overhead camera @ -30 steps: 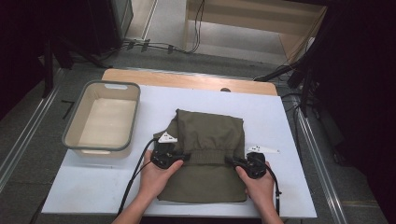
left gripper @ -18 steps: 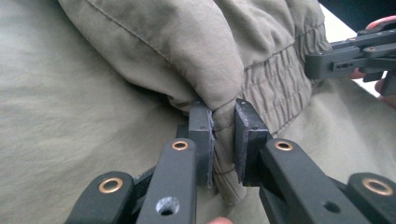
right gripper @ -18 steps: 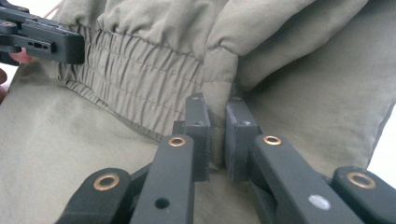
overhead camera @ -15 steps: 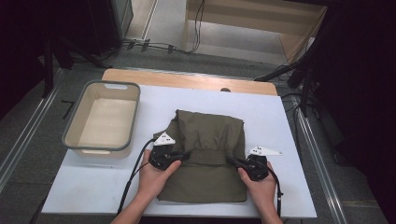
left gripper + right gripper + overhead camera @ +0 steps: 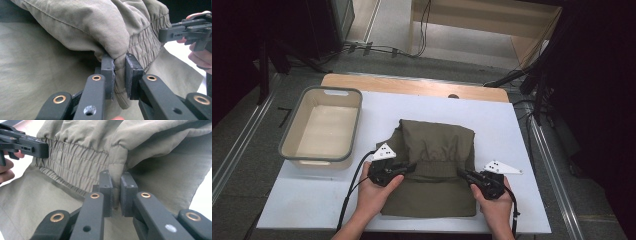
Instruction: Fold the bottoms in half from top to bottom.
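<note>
Over on the far left of the white table [image 5: 297, 210] sat a grey-rimmed tub [image 5: 323, 127] with a cream inside, well clear of everything else. Next along, the left gripper [image 5: 410, 166] came in from the person's left hand [image 5: 374, 192] and was clamped onto the left end of the elastic waistband [image 5: 434, 169] of the olive-green garment [image 5: 437, 145] – in the left gripper view the fabric was pinched between the two black pads [image 5: 108, 72], with a fold of cloth bunched up over them; its jaws had just been closing on that cloth. The garment itself lay in the middle of the table, folded, top part lying over the lower part, the gathered band running straight across between the two grippers. Then on the right, the right gripper [image 5: 462, 173] in the right hand [image 5: 496, 205] was doing the same thing at the other end of the band – the right gripper view showed a seam of the fabric squeezed tight between its pads [image 5: 128, 195], jaws likewise just drawn in on it, and the other gripper biting the far end of the ribbed elastic. Both edges looked slightly lifted off the layer below, though how far off I couldn't tell
</note>
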{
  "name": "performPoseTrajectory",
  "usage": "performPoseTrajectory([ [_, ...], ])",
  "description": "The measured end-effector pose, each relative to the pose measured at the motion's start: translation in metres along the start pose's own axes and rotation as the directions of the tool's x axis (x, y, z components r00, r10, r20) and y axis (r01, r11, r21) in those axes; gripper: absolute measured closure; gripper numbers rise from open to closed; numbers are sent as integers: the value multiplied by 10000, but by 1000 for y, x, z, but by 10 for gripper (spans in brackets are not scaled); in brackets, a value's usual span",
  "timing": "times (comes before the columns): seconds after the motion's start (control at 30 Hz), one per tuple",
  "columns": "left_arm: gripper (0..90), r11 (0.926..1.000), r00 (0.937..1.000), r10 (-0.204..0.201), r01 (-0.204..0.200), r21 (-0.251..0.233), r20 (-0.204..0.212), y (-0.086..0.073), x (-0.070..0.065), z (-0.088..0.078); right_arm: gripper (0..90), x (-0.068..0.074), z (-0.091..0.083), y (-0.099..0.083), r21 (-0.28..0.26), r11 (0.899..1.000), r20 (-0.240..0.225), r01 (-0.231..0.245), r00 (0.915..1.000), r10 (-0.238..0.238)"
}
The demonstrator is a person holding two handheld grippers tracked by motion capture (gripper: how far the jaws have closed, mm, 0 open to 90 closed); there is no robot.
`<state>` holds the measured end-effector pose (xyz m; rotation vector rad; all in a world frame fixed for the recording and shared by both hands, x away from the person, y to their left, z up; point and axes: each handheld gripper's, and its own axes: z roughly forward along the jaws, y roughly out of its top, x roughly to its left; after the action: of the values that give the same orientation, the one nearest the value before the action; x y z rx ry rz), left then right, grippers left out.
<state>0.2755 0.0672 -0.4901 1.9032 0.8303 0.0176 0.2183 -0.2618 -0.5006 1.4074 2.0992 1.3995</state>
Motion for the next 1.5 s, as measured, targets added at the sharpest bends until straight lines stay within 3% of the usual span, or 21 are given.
performPoseTrajectory([
  [0.5,783,9988,9991,414,-414,-243,6,-2,-14,-11,806,10,-14,-7,-550,9980,34,311,9995,-309],
  [0.67,784,9990,9995,312,-309,-325,82,-4,-18,-14,806,14,-16,-9,-610,9974,63,380,9993,-377],
  [1.5,783,9974,9980,572,-560,-454,266,-9,-35,-26,806,24,-32,-19,-797,9962,-43,358,9993,-363],
])
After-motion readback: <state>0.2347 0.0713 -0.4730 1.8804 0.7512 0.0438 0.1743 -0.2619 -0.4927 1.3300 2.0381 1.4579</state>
